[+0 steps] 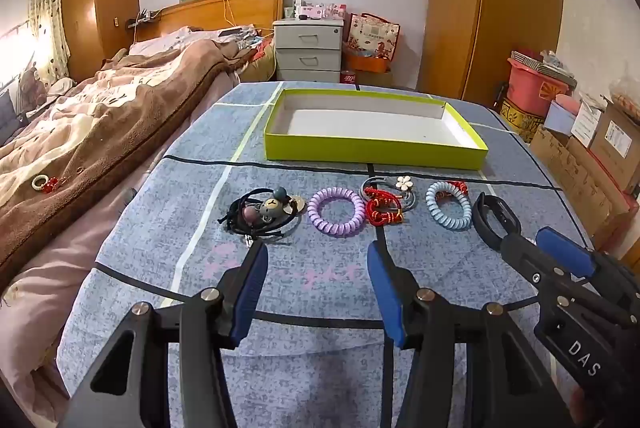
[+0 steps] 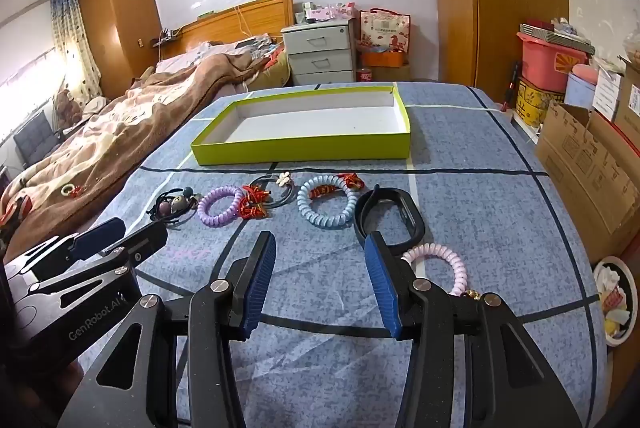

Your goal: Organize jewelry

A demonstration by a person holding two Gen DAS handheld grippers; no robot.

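A row of jewelry lies on the blue cloth in front of an empty lime-green box (image 1: pixel 376 158) (image 2: pixel 304 150): black hair ties with a bear charm (image 1: pixel 264 214) (image 2: pixel 176 206), a purple spiral ring (image 1: pixel 337 212) (image 2: pixel 221 205), red cords with a flower tie (image 1: pixel 384 206) (image 2: pixel 260 202), a light-blue spiral ring (image 1: pixel 449 210) (image 2: pixel 326 202), a black band (image 1: pixel 494 218) (image 2: pixel 390 214) and a pink spiral ring (image 2: pixel 440 266). My left gripper (image 1: pixel 318 250) (image 2: pixel 120 230) is open and empty, short of the purple ring. My right gripper (image 2: pixel 320 242) (image 1: pixel 536 236) is open and empty beside the black band.
A bed with a brown blanket (image 1: pixel 100 116) runs along the left. Cardboard boxes (image 2: pixel 588 164) and a pink bin (image 2: pixel 548 60) stand at the right. A white drawer unit (image 1: pixel 308 50) stands behind the table. A bowl (image 2: pixel 614 300) sits low on the right.
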